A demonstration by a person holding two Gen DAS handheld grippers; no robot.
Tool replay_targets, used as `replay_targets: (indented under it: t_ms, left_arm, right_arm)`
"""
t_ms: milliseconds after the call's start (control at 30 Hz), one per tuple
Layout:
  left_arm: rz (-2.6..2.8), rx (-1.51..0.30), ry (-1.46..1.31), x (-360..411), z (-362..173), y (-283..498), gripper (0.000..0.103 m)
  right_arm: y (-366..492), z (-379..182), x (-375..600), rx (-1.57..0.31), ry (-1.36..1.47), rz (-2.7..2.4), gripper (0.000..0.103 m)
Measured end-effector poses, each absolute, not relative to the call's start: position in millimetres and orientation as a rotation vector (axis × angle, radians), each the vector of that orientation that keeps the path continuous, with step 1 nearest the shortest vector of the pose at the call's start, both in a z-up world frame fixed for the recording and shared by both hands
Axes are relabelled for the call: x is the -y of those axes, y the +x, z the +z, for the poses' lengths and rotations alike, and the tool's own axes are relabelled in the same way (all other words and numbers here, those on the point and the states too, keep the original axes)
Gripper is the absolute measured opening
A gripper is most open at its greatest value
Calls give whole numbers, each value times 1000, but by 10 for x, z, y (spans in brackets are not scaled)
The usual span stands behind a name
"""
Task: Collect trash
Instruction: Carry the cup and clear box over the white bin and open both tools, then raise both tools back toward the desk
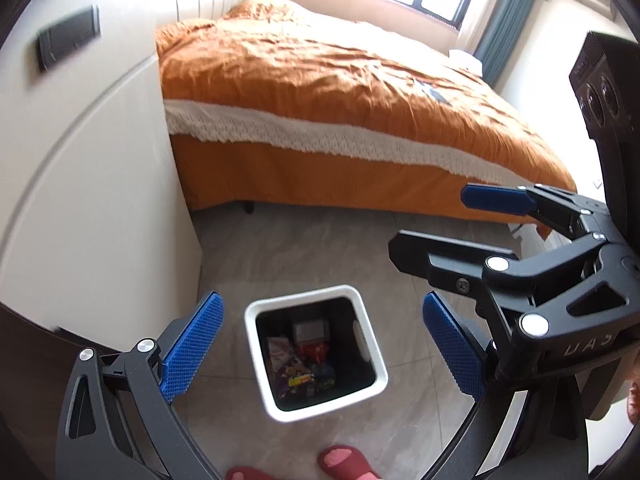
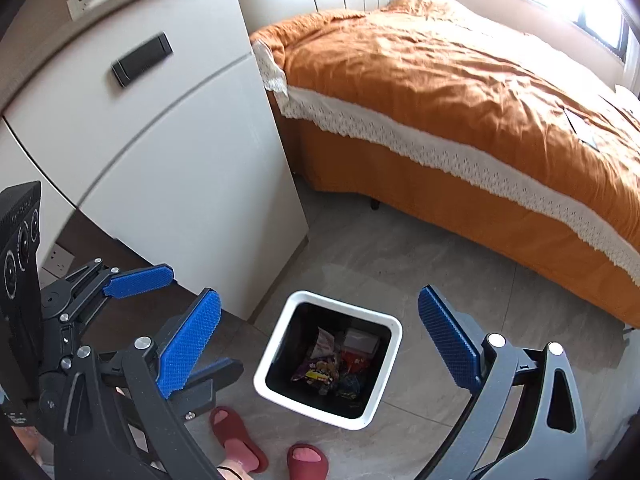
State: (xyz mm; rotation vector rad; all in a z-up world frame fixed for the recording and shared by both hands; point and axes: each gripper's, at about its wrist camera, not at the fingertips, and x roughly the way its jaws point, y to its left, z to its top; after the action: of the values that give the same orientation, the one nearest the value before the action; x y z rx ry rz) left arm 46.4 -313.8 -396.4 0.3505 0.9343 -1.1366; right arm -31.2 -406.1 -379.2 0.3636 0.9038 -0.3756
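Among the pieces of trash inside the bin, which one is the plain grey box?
It is the grey box lying at the bottom of the white bin, on the side toward the bed. The other pieces are crumpled colourful wrappers; only this one is flat-sided and plain.

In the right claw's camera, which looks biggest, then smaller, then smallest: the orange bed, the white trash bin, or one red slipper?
1. Orange-covered bed: biggest by far.
2. White square trash bin with wrappers inside.
3. Dark red slipper: smallest, though partly cut off by the picture's edge.
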Motion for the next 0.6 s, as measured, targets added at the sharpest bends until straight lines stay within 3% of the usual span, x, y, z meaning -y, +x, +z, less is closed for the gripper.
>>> replay_targets:
  t_ms: [600]
  left_arm:
    - [-906, -775, 187, 2349, -1860, 564, 98]
  right_arm:
    - [-126, -1806, 3564, -669, 224, -216, 98]
